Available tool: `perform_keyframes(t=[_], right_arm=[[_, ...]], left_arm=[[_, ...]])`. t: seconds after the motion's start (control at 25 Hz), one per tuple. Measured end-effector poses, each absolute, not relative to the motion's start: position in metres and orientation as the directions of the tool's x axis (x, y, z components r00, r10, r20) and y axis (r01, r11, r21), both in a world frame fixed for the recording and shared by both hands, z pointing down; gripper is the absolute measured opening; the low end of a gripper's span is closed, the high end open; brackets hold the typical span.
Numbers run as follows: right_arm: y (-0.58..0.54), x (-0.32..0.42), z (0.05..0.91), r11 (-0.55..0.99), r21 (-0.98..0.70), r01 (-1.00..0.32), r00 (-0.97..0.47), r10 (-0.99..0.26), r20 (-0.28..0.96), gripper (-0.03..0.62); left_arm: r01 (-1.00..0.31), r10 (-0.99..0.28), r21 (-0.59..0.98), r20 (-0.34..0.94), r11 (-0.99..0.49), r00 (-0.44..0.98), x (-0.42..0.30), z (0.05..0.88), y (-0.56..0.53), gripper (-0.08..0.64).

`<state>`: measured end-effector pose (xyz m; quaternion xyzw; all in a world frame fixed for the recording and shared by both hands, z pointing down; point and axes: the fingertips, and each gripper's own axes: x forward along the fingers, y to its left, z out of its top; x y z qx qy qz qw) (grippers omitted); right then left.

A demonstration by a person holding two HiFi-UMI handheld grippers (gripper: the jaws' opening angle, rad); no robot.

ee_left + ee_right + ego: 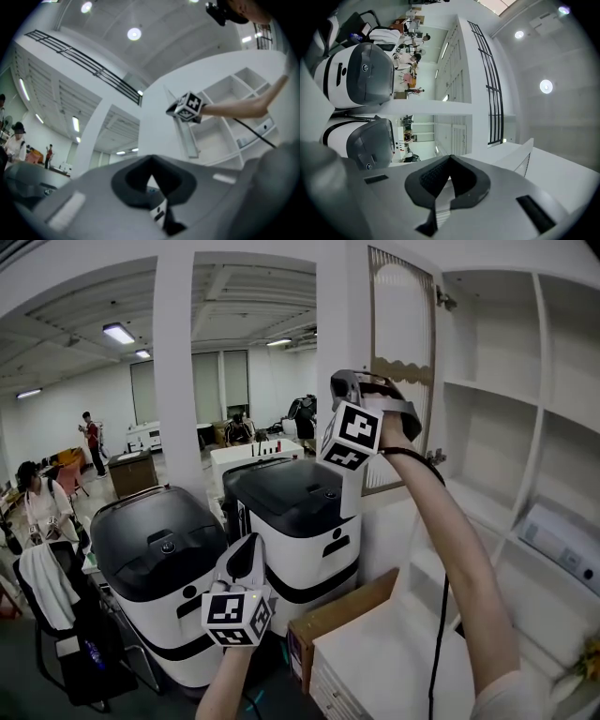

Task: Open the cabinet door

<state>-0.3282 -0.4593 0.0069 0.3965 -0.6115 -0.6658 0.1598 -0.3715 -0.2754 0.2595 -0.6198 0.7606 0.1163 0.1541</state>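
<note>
The white cabinet door [401, 362], with a slatted panel and a scalloped trim, stands swung open at the upper right, and the white shelves [487, 390] behind it are bare to view. My right gripper [354, 388] is raised just left of the door's free edge, shut with nothing between its jaws; whether it touches the door I cannot tell. In the right gripper view the shut jaw tips [450, 157] point past the door edge [526, 157]. My left gripper [246, 557] hangs lower, in front of the machines, also shut and empty [151, 160]. The left gripper view shows the right gripper's marker cube [188, 107] beside the door [186, 138].
Two white machines with black lids [159, 549] [298, 507] stand below the left gripper. A cardboard box [339, 617] and a white drawer unit [375, 667] sit under the cabinet. A white pillar [173, 371] rises at the left. A flat device [562, 545] lies on a lower shelf. People stand in the background.
</note>
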Motion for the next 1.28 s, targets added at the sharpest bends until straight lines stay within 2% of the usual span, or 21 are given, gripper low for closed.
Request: perform_keyframes(t=[0.36,0.6,0.88,1.04,1.28], right_arm=[[-0.455,-0.323,0.004,-0.143,0.945,-0.293,-0.633,-0.712,-0.304,-0.003],[-0.407,-0.3,-0.008,-0.098,0.916,-0.388,-0.696,-0.62,-0.362,-0.003],[-0.365,-0.228,-0.011,-0.069,0.879,-0.472,-0.694,-0.586,-0.418,-0.003],[-0.352,-0.186,0.015,-0.059,0.869,-0.492,-0.682,-0.593,-0.427,-0.002],[-0.33,-0.105,0.06,0.025,0.783,-0.621,-0.619,-0.629,-0.47,-0.002]], left_arm=[[-0.981,-0.915,-0.049,-0.371,0.19,-0.159,-0.363,0.26,-0.266,0.006],[-0.99,-0.908,-0.05,-0.407,0.132,-0.101,-0.343,0.243,-0.277,0.006],[-0.998,-0.89,-0.063,-0.455,-0.01,0.037,-0.284,0.219,-0.306,0.006],[-0.989,-0.87,-0.119,-0.474,-0.089,0.136,-0.238,0.209,-0.319,0.006],[-0.963,-0.828,-0.197,-0.499,-0.182,0.258,-0.173,0.203,-0.325,0.006]])
